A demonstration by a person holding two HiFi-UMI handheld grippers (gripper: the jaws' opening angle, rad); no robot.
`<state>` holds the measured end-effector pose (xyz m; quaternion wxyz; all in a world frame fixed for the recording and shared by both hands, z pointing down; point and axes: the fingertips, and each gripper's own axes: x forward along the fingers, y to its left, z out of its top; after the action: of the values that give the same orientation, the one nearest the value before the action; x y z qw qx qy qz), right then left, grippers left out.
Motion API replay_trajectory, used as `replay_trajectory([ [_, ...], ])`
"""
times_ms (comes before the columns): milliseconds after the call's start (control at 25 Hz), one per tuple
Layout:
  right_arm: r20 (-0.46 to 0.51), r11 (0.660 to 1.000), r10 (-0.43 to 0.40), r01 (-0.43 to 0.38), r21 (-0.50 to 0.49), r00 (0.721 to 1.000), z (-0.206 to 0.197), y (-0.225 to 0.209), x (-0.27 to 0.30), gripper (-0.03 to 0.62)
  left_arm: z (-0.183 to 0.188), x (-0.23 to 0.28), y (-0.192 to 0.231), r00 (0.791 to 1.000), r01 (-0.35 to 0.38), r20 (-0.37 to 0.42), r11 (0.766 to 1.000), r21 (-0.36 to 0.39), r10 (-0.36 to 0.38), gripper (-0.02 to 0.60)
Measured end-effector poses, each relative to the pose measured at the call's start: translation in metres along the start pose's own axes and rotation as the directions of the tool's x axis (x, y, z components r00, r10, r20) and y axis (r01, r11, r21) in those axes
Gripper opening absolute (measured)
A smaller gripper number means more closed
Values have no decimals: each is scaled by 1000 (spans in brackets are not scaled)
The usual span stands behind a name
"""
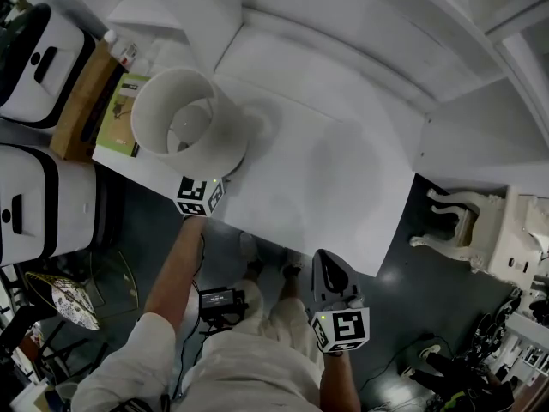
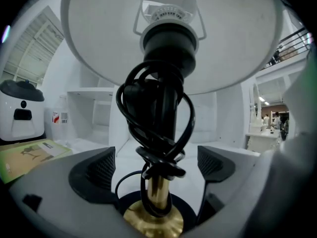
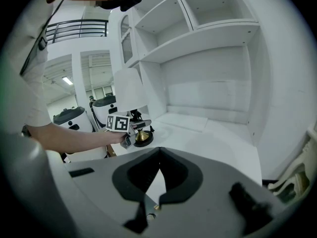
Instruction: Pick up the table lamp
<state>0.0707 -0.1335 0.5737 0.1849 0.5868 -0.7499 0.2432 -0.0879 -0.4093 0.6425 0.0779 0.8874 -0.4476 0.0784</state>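
While cord (image 2: 161, 163) wraps table lamp (image 1: 184, 123) stem, booklet (image 1: 120, 114) just beside

The table lamp (image 1: 184, 127) stands upright
White drum shade (image 2: 237, 38), black cord (image 2: 130, 100) coiled round its brass stem (image 2: 156, 191), by the counter's (image 1: 343, 187) front left corner.

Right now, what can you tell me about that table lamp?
The table lamp stands upright near the left edge of the white table. Its white shade flares over a black socket; a black cord coils round the brass stem, above a brass base on a black foot. The left gripper has its fingers open either side of the stem, not touching.
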Motion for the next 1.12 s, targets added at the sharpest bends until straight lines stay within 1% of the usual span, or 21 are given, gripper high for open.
replay_trajectory([
  [120, -2, 1000, -8, 8, 6, 1000, 0, -3, -1, 11, 2, 6, 1, 1000, 3, -9, 1000, 0, -3, 495],
  [320, -1, 1000, -6, 6, 14, 1000, -2, -5, -1, 12, 7, 13, 0, 1000, 8, 0, 1000, 0, -8, 492],
  [400, -1, 1000, -8, 8, 17, 1000, -2, -7, -1, 12, 14, 18, -1, 1000, 15, 10, 1000, 16, -15, 486],
  [440, -1, 1000, -8, 8, 18, 1000, -3, -7, -2, 12, 17, 20, -2, 1000, 15, 14, 999, 29, -16, 471],
  [520, -2, 1000, -11, 11, 22, 1000, -5, -8, -3, 12, 19, 22, -2, 1000, 12, 14, 999, 42, -12, 351],
  [600, -2, 999, -14, 14, 29, 1000, -7, -9, -5, 12, 17, 21, -1, 1000, 9, 11, 1000, 26, -9, 318],
  [760, -5, 999, -21, 21, 31, 1000, -9, -11, -8, 11, 15, 19, -1, 1000, 12, 13, 1000, -24, -12, 197],
  [840, -5, 999, -25, 25, 34, 1000, -9, -13, -10, 12, 17, 20, 1, 1000, 17, 7, 999, -35, -17, 153],
  [920, -5, 999, -28, 28, 38, 1000, -10, -14, -10, 12, 18, 23, 3, 1000, 23, -13, 999, -43, -23, 122],
  [1120, -10, 999, -26, 27, 45, 1000, -12, -13, -10, 12, 15, 24, 6, 998, 26, -46, 997, -79, -30, 84],
])
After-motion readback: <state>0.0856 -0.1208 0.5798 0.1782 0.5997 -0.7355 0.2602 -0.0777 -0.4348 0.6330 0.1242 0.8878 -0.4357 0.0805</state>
